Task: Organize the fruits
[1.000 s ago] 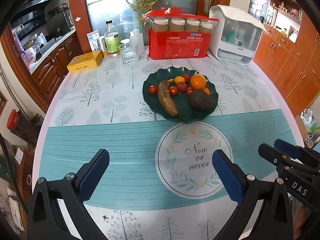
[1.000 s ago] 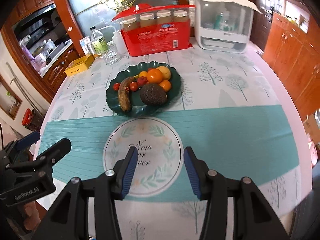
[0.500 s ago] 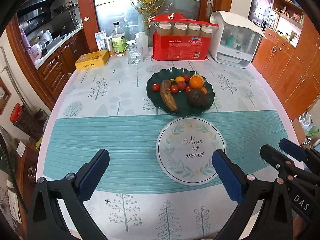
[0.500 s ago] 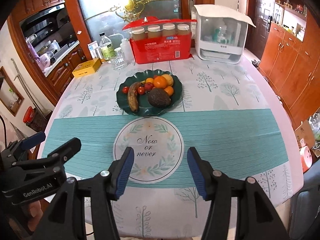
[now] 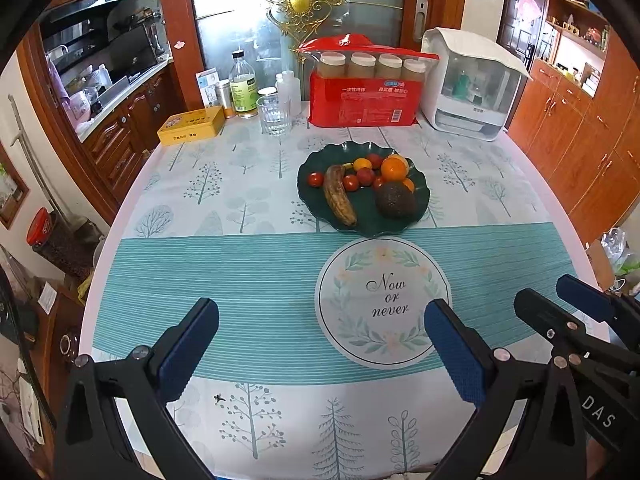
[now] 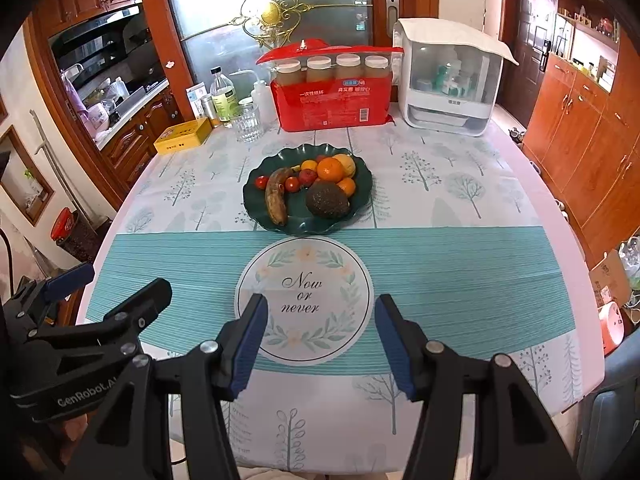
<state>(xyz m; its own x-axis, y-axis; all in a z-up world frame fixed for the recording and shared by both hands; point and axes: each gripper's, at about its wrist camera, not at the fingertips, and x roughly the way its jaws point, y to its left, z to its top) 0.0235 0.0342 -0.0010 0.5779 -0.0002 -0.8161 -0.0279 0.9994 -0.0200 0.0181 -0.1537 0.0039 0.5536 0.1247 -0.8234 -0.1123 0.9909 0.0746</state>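
Fruits (image 5: 362, 184) all sit piled on the dark green plate (image 5: 310, 194), well beyond your left gripper (image 5: 320, 344) and right gripper (image 6: 318, 340), both spread wide and empty. Nothing looks left to sort; judge whether you're finished.

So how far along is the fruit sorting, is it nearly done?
It may be. The banana, avocado, orange and small tomatoes all sit on the green plate. Nothing is in hand: the left gripper and right gripper hang open and empty over the table's near edge. No fruit lies loose on the tablecloth.
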